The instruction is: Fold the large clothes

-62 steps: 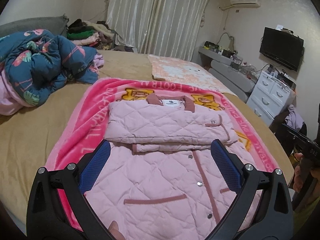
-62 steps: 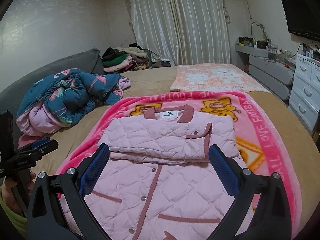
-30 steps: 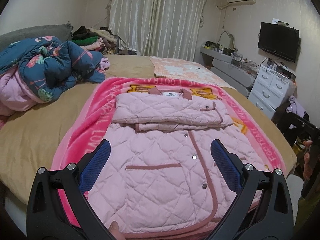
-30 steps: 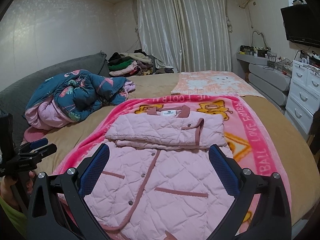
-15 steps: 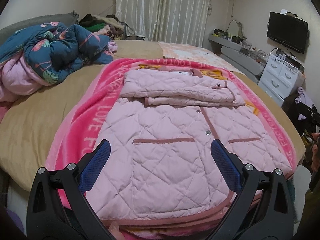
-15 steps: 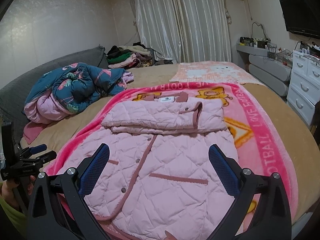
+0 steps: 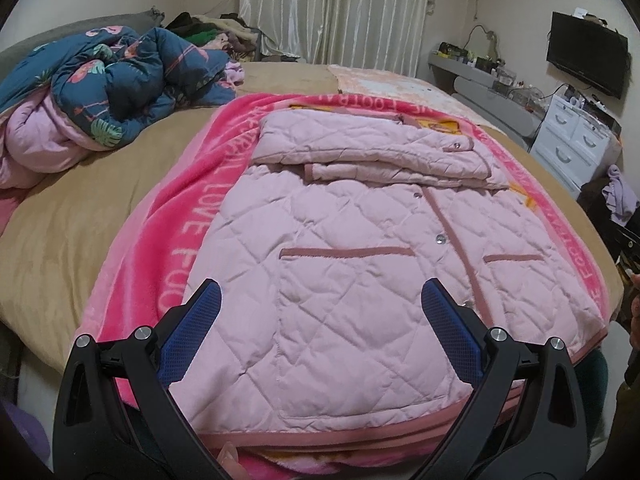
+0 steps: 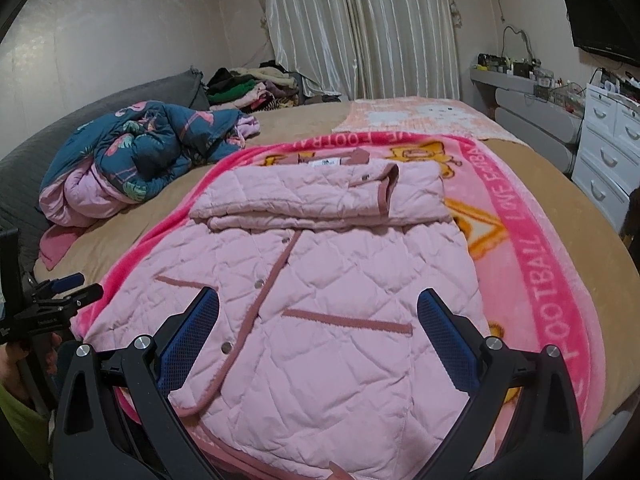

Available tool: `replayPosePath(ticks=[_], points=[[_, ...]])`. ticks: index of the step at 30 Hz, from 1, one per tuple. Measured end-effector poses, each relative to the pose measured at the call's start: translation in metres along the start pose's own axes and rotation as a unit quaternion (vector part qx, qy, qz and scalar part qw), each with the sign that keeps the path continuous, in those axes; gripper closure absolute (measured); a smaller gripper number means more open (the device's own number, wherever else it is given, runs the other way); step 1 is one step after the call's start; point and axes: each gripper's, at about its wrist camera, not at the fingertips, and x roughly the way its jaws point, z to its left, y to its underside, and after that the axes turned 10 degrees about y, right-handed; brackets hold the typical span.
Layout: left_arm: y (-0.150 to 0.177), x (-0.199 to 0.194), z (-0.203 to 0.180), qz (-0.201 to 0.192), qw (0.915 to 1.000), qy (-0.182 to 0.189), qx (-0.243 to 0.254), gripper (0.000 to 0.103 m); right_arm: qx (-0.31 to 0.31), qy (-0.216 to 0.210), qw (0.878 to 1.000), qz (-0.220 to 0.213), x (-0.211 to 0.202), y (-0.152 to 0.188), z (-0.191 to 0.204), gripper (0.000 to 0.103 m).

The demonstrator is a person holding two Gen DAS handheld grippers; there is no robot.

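- On the bed [image 8: 320, 120], a pink blanket [image 8: 536, 264] is lying spread over the tan cover.
- A pink quilted jacket [image 7: 360, 264] is resting flat on that blanket, sleeves lying folded across the chest near the collar, hem sitting at the near edge.
- A blue floral duvet [image 7: 108, 92] is sitting bunched well to the left.
- The left gripper [image 7: 320, 312] is hovering over the hem, jaws spread wide, holding nothing.
- The right gripper [image 8: 318, 316] is doing likewise, jaws apart and empty.
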Motion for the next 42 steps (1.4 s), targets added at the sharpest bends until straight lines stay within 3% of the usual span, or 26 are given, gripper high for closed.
replayPosePath(ticks=[24, 33, 42], points=[[0.040, 0.021, 0.050, 0.048, 0.9979, -0.040, -0.017, 0.009, 0.026, 0.055, 0.996, 0.069, 0.029, 0.051, -0.053, 0.004], [0.055, 0.016, 0.074, 0.066, 0.9964, -0.041, -0.035, 0.009, 0.037, 0.068, 0.992, 0.103, 0.035, 0.077, -0.078, 0.004], [0.076, 0.029, 0.083, 0.109, 0.9929, -0.026, -0.041, 0.009, 0.037, 0.058, 0.988, 0.137, 0.032, 0.098, -0.089, 0.004]])
